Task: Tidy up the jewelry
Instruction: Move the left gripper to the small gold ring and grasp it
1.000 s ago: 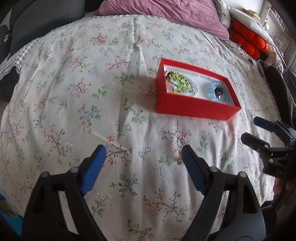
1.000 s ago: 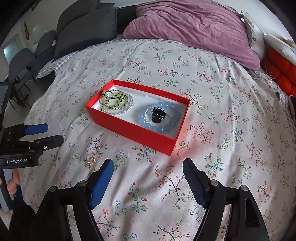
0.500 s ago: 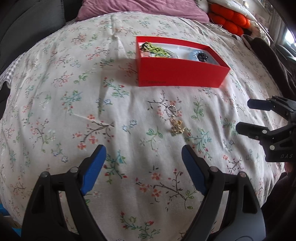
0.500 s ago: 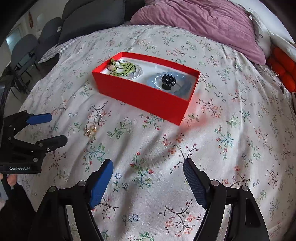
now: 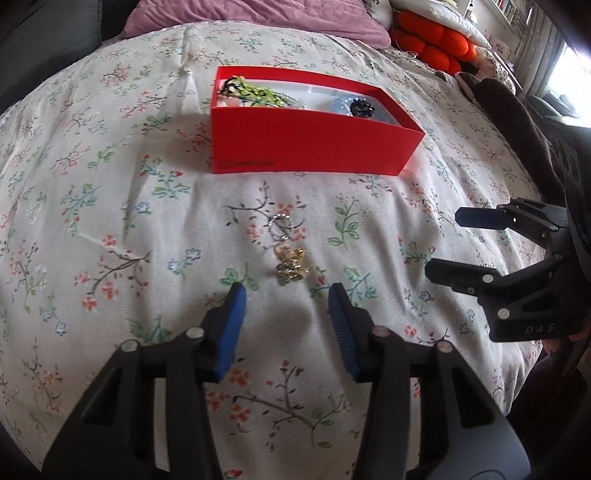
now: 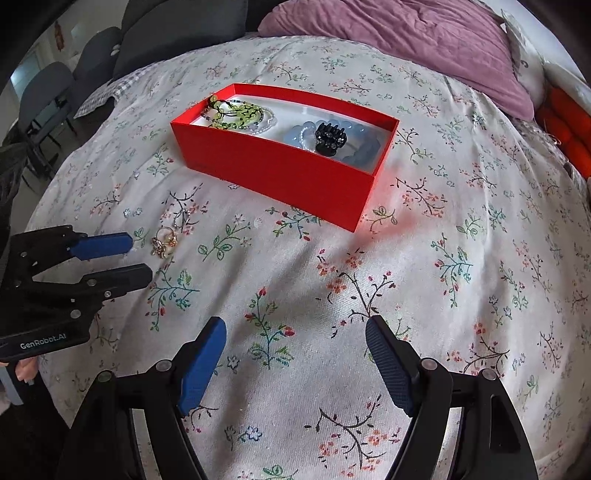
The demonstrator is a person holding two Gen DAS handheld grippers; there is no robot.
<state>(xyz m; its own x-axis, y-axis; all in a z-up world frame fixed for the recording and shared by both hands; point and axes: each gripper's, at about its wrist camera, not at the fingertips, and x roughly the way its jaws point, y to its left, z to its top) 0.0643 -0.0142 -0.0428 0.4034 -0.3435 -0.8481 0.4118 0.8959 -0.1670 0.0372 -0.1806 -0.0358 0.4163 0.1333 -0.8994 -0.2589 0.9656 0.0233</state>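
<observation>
A red box [image 5: 306, 144] sits on the floral bedspread; it also shows in the right wrist view [image 6: 280, 173]. It holds a green bead necklace [image 6: 236, 112], a pale blue bead bracelet [image 6: 354, 144] and a black hair claw [image 6: 330, 138]. A gold ring [image 5: 291, 264] and a silver ring [image 5: 279, 222] lie on the bedspread in front of the box. My left gripper [image 5: 286, 293] is open and empty, its fingertips just short of the gold ring. My right gripper [image 6: 295, 332] is open and empty, to the right of the rings.
A purple pillow [image 6: 424, 40] lies at the head of the bed. Orange cushions [image 5: 439, 42] are at the far right. Dark grey cushions [image 6: 177, 33] and chairs [image 6: 40, 96] stand at the far left. The bed's edge is close behind both grippers.
My left gripper has moved forward and lower toward the gold ring, and its jaws have narrowed. My right gripper has dropped lower and shifted slightly.
</observation>
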